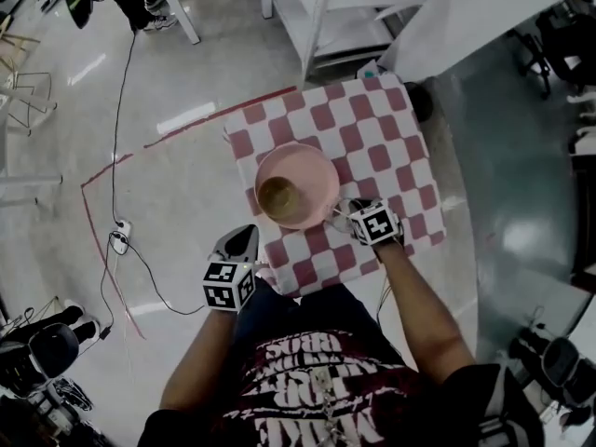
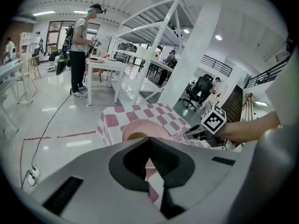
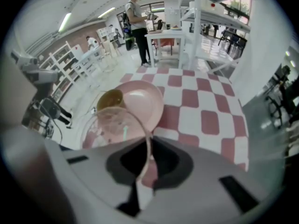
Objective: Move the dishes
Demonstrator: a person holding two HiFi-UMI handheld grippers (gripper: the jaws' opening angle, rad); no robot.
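Dishes sit on the near part of the checkered desk (image 1: 396,142). A pink plate (image 1: 312,177) carries a small brown bowl (image 1: 277,195) on its left side. Just beside the plate's near-right edge, the right gripper (image 1: 346,216) has its fingers clamped on the rim of a clear glass bowl (image 3: 111,123); whether glass and plate touch cannot be told. The left gripper (image 1: 240,246) hangs just off the desk's near-left corner, above the floor, with its fingers pressed together and nothing between them.
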